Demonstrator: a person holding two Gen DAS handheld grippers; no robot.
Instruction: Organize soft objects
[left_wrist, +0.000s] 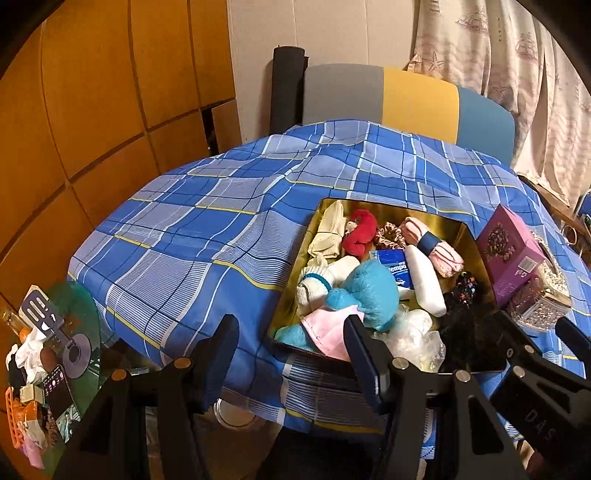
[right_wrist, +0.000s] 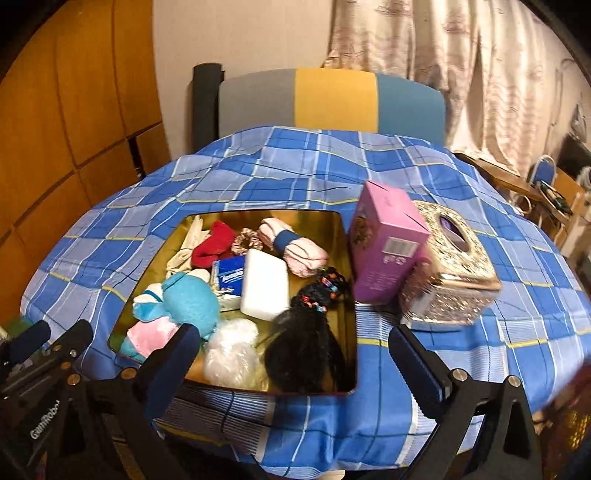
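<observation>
Both grippers hang spread wide and empty over the near edge of a gold tin (right_wrist: 347, 236) on a tabletop draped in a blue plaid cloth (right_wrist: 258, 173). Left gripper (left_wrist: 291, 339) sits at the tin's near-left corner; right gripper (right_wrist: 291, 350) frames its near-right corner. Inside the tin, a blue plush toy (right_wrist: 188, 302) lies at the near left, a white block (right_wrist: 264, 284) at centre, a black hairpiece (right_wrist: 303, 347) at the near right and a clear plastic bundle (right_wrist: 231, 350) between plush and hairpiece. A red plush (right_wrist: 214, 242) and pink roll (right_wrist: 295, 254) fill the far side. Just right of the tin stands a purple box (right_wrist: 384, 251), touching a glittery tissue box (right_wrist: 450, 266).
</observation>
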